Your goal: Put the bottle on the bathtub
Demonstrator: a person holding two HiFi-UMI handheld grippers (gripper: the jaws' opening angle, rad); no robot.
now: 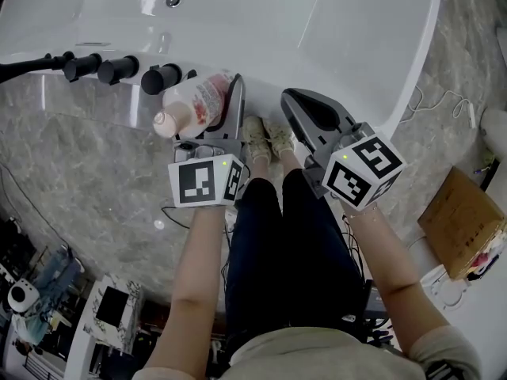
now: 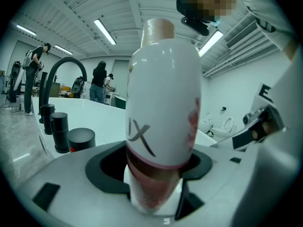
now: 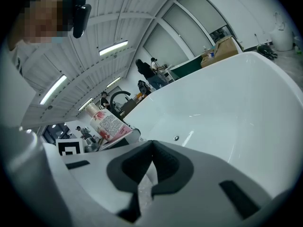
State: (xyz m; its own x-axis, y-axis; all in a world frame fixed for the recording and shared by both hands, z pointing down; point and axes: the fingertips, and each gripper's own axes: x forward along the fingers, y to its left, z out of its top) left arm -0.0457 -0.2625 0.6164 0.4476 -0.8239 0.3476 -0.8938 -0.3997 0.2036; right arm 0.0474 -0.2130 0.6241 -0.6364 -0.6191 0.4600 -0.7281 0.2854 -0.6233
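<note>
A white bottle (image 1: 196, 103) with a pink flower label and a beige cap lies tilted between the jaws of my left gripper (image 1: 220, 105), which is shut on it. It hangs over the near rim of the white bathtub (image 1: 317, 22), just right of the black tap knobs (image 1: 119, 70). In the left gripper view the bottle (image 2: 163, 112) fills the middle, clamped low in the left gripper (image 2: 158, 178). My right gripper (image 1: 295, 101) is shut and empty beside it, over the tub's rim. The right gripper view shows the right gripper (image 3: 151, 148) with jaws together, the bottle (image 3: 106, 124) at its left.
A black curved spout (image 2: 66, 72) and knobs (image 2: 59, 131) stand on the tub's edge. The drain (image 1: 173, 0) lies in the basin. The person's shoes (image 1: 265, 137) stand on marble floor. A cardboard box (image 1: 463, 220) and cables (image 1: 444, 101) lie right; equipment (image 1: 111, 315) bottom left.
</note>
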